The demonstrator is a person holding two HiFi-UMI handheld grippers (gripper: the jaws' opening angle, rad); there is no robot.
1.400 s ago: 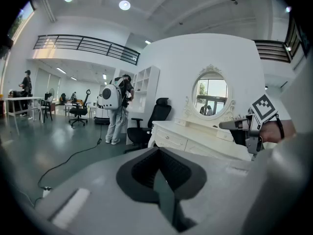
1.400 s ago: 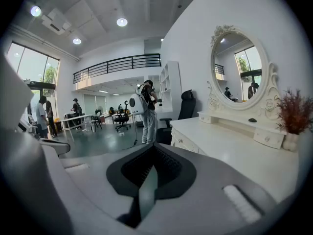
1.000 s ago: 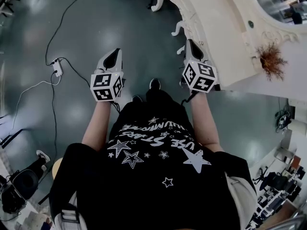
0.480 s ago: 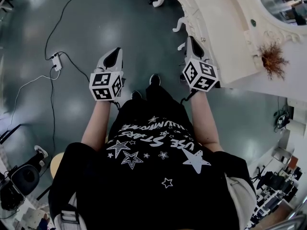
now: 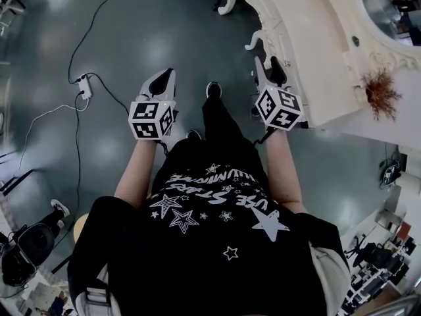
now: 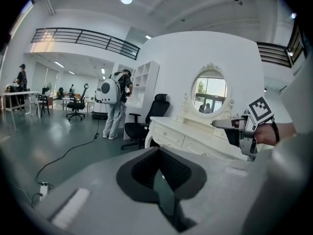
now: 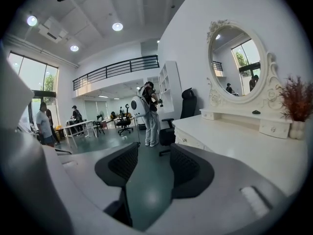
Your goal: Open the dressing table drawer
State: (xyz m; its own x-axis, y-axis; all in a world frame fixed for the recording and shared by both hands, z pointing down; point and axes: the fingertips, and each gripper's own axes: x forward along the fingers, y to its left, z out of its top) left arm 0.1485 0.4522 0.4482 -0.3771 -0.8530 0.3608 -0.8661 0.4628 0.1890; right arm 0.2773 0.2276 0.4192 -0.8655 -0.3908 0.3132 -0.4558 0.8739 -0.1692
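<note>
We hold both bare forearms out ahead of our body, the left gripper (image 5: 162,83) with its jaws together on nothing, the right gripper (image 5: 272,71) a little further forward with its jaws apart and empty.

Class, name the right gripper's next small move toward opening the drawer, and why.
Probably swing the right gripper rightward toward the drawer knob: its jaws stand apart and empty, aimed past the front of the dressing table rather than at it.

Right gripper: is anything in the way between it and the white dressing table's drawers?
Nothing visible. The open right gripper holds nothing, and only grey floor shows between it and the white dressing table's drawers.
</note>
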